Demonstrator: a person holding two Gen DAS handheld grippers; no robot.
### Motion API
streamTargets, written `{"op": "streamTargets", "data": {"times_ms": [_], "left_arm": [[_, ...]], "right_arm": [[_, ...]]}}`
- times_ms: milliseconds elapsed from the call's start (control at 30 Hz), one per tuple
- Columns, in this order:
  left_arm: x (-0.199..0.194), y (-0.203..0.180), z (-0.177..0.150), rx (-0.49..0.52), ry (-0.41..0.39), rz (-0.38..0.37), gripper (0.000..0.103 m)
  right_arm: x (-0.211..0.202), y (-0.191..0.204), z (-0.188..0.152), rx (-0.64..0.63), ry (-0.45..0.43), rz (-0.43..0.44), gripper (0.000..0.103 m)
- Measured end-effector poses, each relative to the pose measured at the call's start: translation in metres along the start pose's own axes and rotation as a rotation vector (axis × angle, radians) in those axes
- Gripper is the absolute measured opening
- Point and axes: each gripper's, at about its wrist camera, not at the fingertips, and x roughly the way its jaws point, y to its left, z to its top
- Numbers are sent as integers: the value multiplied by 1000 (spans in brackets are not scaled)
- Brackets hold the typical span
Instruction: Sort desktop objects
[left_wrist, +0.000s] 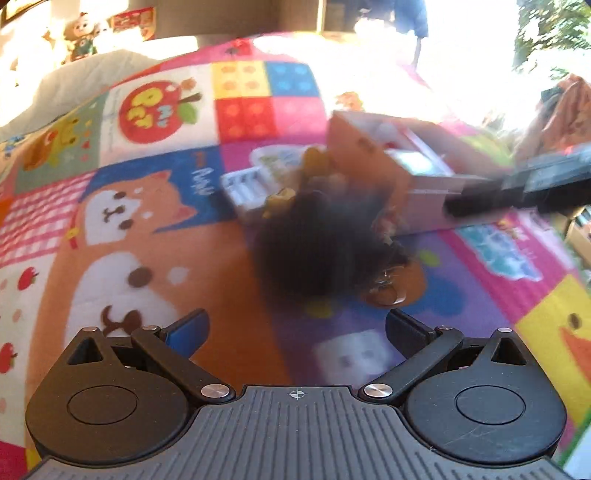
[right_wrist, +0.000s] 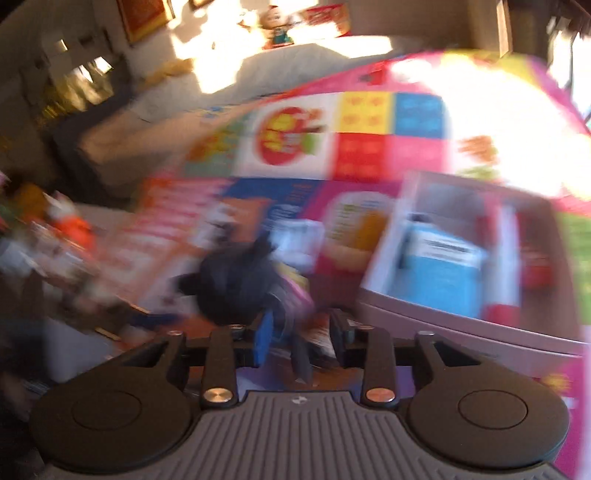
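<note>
Centrally, black fuzzy plush toy (left_wrist: 317, 243) with yellow patches and metal key ring, blurred, lies on colourful patchwork mat (left_wrist: 155, 206), touching pink storage box (left_wrist: 417, 173) toward mat's far right side. Left hand-held gripper (left_wrist: 297, 328): fingers spread wide, holding nothing. Right hand-held gripper (right_wrist: 299, 336): fingers partly closed around dark strand of toy (right_wrist: 236, 284); grip contact too blurred to confirm.

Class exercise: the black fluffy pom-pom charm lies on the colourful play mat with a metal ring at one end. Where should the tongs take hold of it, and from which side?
Probably the black fluffy pom-pom itself, across its round body, coming from above: it is the bulkiest, softest part and should squash between the pads. Its metal ring lies flat on the play mat, thin and harder to pinch. The left tongs stand open just short of it.
</note>
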Motion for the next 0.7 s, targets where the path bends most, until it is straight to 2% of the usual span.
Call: {"op": "streamTargets", "data": {"times_ms": [33, 100, 167, 233, 367, 467, 533, 600, 700], "left_arm": [[-4, -2, 0, 3, -9, 3, 103], [-11, -4, 0, 20, -23, 14, 103], [-16, -6, -3, 45, -24, 22, 103], [-16, -6, -6, 55, -9, 42, 103], [-18, -2, -12, 18, 19, 66, 103], [-28, 0, -15, 7, 8, 35, 103], [-34, 3, -15, 0, 4, 6, 103], [-39, 3, -15, -5, -5, -19, 103], [-40, 0, -13, 0, -14, -42, 103]], "right_arm": [[-1, 0, -10, -19, -5, -32, 41], [-4, -3, -24, -31, -7, -36, 42], [-9, -4, -34, -36, -30, -34, 50], [-8, -7, -36, -19, -55, -32, 62], [19, -10, -29, 64, -59, 24, 62], [53, -5, -25, 79, -22, -13, 54], [70, -1, -24, 59, 21, -58, 37], [75, -3, -27, 58, 54, -72, 29], [54, -12, -36, 49, 75, -55, 29]]}}
